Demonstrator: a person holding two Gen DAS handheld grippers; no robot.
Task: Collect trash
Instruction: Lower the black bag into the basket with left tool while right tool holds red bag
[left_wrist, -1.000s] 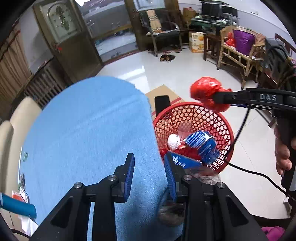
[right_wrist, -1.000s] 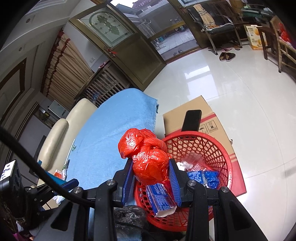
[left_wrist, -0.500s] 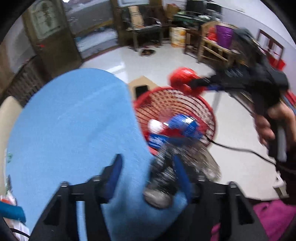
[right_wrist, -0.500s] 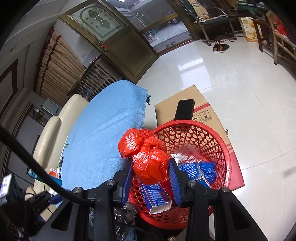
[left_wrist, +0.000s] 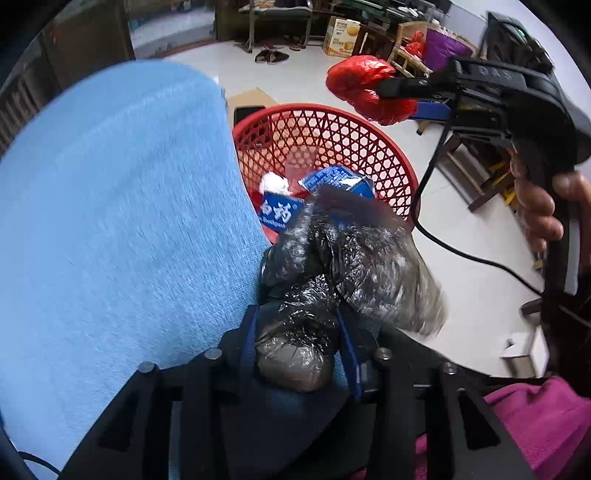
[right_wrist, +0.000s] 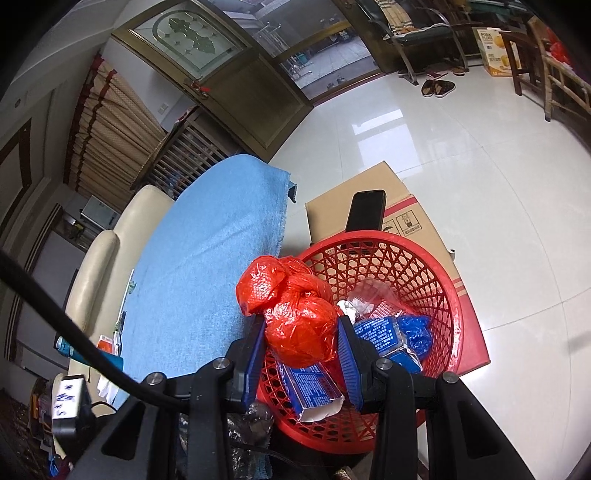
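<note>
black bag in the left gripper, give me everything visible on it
The black bag is crumpled thin glossy plastic, dark with grey-silver glints, bunched into lumps, partly motion-blurred. Its lower rounded lump sits between the blue pads of the left gripper, whose jaws have just been closing and now press on it. The rest billows upward and right beyond the fingertips, at the edge of the blue cloth, in front of the red basket. Contents cannot be seen.

tabletop (left_wrist: 110, 206): blue cloth covers it, black crumpled bag (left_wrist: 332, 280) at its edge | floor (right_wrist: 461, 155): cardboard box (right_wrist: 406, 218) under red basket (right_wrist: 436, 295)
</note>
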